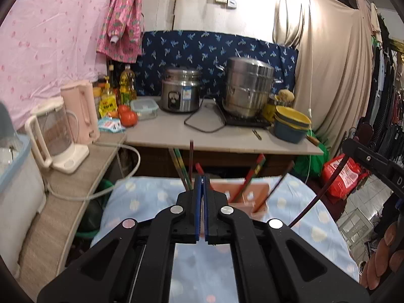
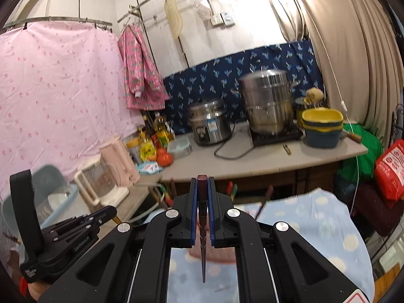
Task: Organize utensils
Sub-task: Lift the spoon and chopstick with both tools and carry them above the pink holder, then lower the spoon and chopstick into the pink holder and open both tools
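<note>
Counting along the desk (image 1: 227,141): two steel pots, the rice cooker (image 1: 180,93) at mid-back and the tall steamer (image 1: 247,88) toward the right back edge. Two tomatoes (image 1: 127,116) near the left end, one clear lidded box (image 1: 144,108) beside them. Two kettles (image 1: 68,126) on the side shelf. One pink holder (image 1: 252,197) on the bed, several chopsticks (image 1: 250,179) standing in it, exact number unclear. One dark chopstick (image 2: 202,227) in the right gripper (image 2: 202,179).

- My right jaws clamp one dark maroon chopstick (image 2: 202,227), its pointed tip toward the camera.
- The pink holder (image 1: 248,197) on the dotted cloth carries several chopsticks (image 1: 248,180), leaning at different angles.
</note>
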`<state>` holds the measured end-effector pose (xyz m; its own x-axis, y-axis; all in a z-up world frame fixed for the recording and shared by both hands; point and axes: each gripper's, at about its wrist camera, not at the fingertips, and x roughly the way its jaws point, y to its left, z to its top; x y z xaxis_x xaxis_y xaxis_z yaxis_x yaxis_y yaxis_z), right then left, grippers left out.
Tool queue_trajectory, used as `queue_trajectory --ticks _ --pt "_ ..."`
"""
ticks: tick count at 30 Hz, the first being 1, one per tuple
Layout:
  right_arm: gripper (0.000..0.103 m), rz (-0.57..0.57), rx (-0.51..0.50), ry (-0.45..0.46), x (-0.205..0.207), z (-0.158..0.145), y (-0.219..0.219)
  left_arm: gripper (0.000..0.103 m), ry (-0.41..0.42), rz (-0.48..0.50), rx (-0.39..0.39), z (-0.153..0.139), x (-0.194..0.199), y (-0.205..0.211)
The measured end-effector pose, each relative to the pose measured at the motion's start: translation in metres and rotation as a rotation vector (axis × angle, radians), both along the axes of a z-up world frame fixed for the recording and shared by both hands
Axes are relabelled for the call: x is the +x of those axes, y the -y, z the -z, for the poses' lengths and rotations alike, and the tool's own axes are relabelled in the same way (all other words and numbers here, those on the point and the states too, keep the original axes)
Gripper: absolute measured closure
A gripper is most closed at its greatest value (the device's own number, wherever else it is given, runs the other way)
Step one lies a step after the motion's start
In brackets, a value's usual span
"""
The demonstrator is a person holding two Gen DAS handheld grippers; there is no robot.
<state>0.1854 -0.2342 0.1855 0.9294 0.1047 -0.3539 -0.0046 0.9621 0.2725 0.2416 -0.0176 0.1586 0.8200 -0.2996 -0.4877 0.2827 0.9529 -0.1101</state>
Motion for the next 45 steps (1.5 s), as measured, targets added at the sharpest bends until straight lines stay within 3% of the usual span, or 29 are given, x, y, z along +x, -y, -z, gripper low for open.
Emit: queue_trajectory --ticks 6,11,25,26,27,28,29,45 --pt "0.096 0.036 0.017 0.077 0.048 -0.024 0.002 0.102 0.045 -0.022 -0.001 -0.018 0.041 0.004" --pt "0.096 0.06 0.043 0.091 0.078 -0.02 0.006 0.102 0.027 -0.017 0.003 -0.01 0.069 0.011" --pt "0.096 0.032 0.048 -0.072 0.115 0.067 -0.003 0.101 -0.086 -0.021 -0.001 0.053 0.104 0.02" --pt "0.09 0.035 0.042 -0.076 0.115 0.071 -0.004 0.093 -0.088 -0.033 -0.006 0.055 0.104 0.019" --pt "0.076 0.046 0.03 -0.078 0.114 0.073 -0.005 0.072 -0.092 -0.038 -0.006 0.057 0.104 0.018" --pt "0.061 0.053 0.022 -0.074 0.112 0.074 -0.006 0.064 -0.092 -0.048 -0.004 0.058 0.104 0.018" --pt "0.056 0.064 0.014 -0.065 0.109 0.074 -0.006 0.057 -0.088 -0.057 -0.003 0.059 0.103 0.018" --pt "0.054 0.029 -0.026 -0.104 0.07 0.078 -0.017 0.058 -0.097 -0.059 0.007 0.06 0.071 0.016"
